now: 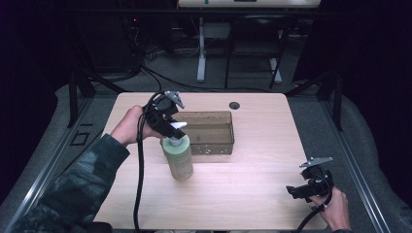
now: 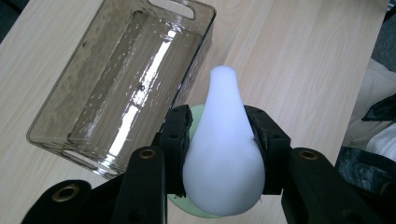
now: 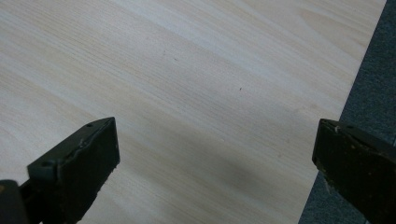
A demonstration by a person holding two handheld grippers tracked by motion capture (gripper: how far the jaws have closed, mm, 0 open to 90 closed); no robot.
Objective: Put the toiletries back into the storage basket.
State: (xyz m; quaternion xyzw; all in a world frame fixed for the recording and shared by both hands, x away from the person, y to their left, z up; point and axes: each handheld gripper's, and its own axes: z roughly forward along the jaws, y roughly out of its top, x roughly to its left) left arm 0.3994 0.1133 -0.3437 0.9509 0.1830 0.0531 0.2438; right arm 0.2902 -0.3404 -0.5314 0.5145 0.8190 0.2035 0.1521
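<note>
A pale green pump bottle [image 1: 178, 159] stands upright on the wooden table [image 1: 252, 170], just in front of a clear smoky plastic bin [image 1: 209, 131]. My left gripper [image 1: 176, 127] comes down on it from the upper left, shut on the bottle's white pump head [image 2: 224, 149]; both black pads press its sides, and the green bottle top [image 2: 198, 116] peeks out beneath. The bin [image 2: 121, 79] lies empty beside it in the left gripper view. My right gripper [image 1: 297, 190] rests low at the table's front right corner, open, with bare wood [image 3: 196, 93] between its jaws.
A small dark round hole [image 1: 234, 105] sits in the table near its far edge. Black cables trail from both grippers. Beyond the table stand desk legs and cables on a grey floor. The table's right edge [image 3: 341, 116] runs close to the right gripper.
</note>
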